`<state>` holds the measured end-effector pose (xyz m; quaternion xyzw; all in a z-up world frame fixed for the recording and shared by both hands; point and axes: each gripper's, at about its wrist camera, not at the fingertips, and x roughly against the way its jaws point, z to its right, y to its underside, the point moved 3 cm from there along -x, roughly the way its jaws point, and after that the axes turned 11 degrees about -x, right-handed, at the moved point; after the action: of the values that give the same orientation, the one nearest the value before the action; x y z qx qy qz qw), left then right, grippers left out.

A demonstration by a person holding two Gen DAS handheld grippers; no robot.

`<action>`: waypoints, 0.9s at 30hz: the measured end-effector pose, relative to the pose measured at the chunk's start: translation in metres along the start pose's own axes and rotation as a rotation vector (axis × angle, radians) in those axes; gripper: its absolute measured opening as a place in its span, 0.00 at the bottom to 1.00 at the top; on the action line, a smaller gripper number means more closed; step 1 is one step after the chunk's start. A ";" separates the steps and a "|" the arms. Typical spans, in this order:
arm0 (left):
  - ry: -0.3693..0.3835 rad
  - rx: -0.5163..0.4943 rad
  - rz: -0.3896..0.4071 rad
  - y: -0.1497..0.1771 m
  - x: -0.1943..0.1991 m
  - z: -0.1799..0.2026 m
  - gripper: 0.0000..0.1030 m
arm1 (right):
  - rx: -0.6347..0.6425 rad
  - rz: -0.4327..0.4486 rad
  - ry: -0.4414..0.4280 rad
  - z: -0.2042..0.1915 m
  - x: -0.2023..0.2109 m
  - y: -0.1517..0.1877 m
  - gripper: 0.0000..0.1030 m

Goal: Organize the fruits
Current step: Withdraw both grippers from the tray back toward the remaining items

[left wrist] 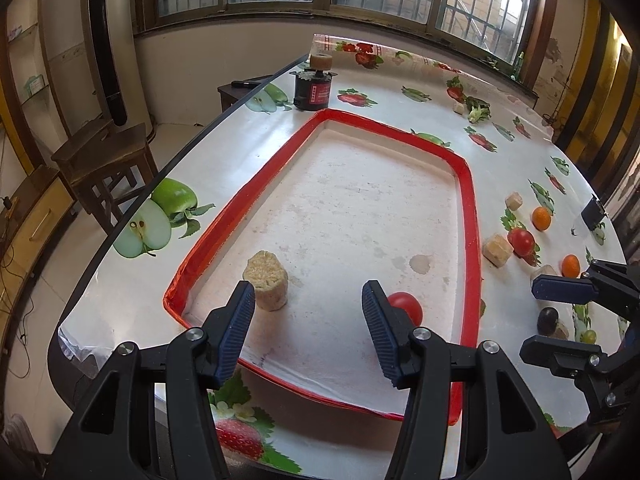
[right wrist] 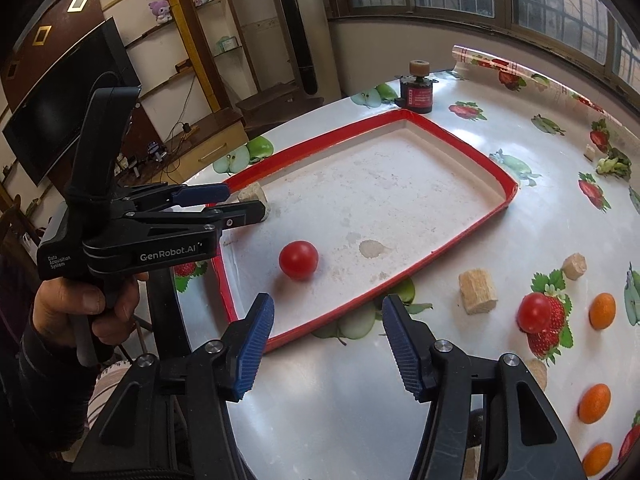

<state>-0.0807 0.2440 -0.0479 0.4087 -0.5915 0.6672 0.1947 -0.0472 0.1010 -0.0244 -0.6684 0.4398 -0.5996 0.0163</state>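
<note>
A red-rimmed white tray (left wrist: pixel 466 184) (right wrist: pixel 452 140) lies on the fruit-print table. Inside it sit a red tomato (left wrist: pixel 408 306) (right wrist: pixel 298 260) and a tan block (left wrist: pixel 266 280) (right wrist: pixel 252 194). My left gripper (left wrist: pixel 308 320) (right wrist: pixel 240 202) is open and empty above the tray's near end, the tomato just behind its right finger. My right gripper (right wrist: pixel 328 340) (left wrist: pixel 560 320) is open and empty over the table right of the tray. Outside lie a second tomato (left wrist: pixel 521 241) (right wrist: pixel 534 312), oranges (left wrist: pixel 541 217) (right wrist: pixel 602 310), and a dark grape (left wrist: pixel 547 319).
Tan blocks (left wrist: pixel 497 249) (right wrist: pixel 476 292) lie among the loose fruit right of the tray. A black jar with a cork-like top (left wrist: pixel 313 88) (right wrist: pixel 417 92) stands beyond the tray's far corner. A green sprig (left wrist: pixel 478 110) (right wrist: pixel 614 164) lies far right. A wooden stool (left wrist: pixel 104 156) stands left of the table.
</note>
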 end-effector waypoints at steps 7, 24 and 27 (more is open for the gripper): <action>0.018 -0.030 0.012 0.000 0.009 0.018 0.53 | -0.041 0.030 0.028 0.020 0.019 0.013 0.56; 0.096 -0.156 0.021 0.005 0.020 0.089 0.60 | -0.165 0.104 0.111 0.076 0.068 0.049 0.59; 0.114 -0.175 0.024 0.005 0.021 0.102 0.60 | -0.187 0.115 0.129 0.088 0.077 0.056 0.59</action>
<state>-0.0643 0.1414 -0.0380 0.3444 -0.6401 0.6376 0.2550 -0.0157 -0.0241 -0.0194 -0.6006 0.5314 -0.5960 -0.0401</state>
